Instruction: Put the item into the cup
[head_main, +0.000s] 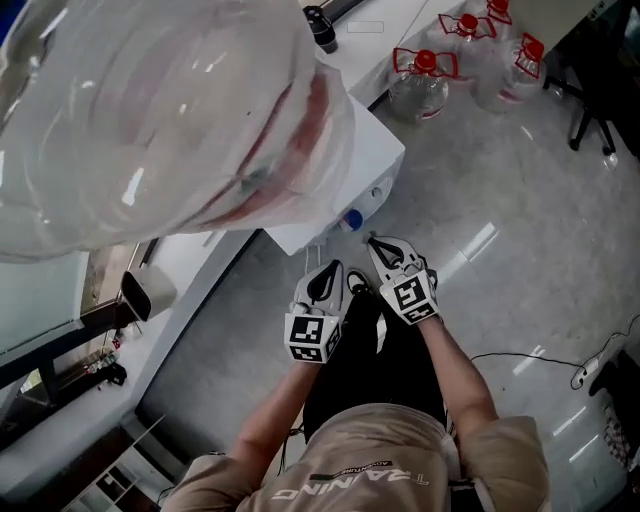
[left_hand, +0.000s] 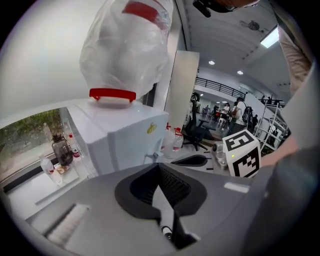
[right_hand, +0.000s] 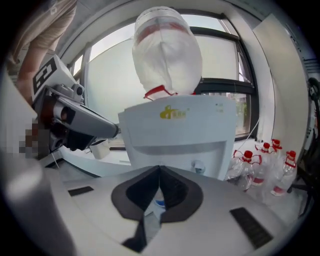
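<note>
I stand in front of a white water dispenser (head_main: 345, 185) with a blue tap (head_main: 352, 220) low on its front. My left gripper (head_main: 332, 266) and right gripper (head_main: 373, 241) are held side by side just short of it, both pointing at it. In the left gripper view the jaws (left_hand: 159, 166) meet at the tips with nothing between them. The right gripper (right_hand: 160, 169) is shut and empty too, and a bit of blue shows behind its pads. I see no item to place, only a small white cup-like container (right_hand: 100, 148) on the counter at left.
A large plastic-wrapped water bottle (head_main: 150, 110) sits upside down on the dispenser and fills the upper left. Several empty red-capped bottles (head_main: 440, 70) stand on the floor at right, beside an office chair base (head_main: 595, 115). Cables (head_main: 590, 365) lie on the floor. A white counter (head_main: 190, 260) runs along the left.
</note>
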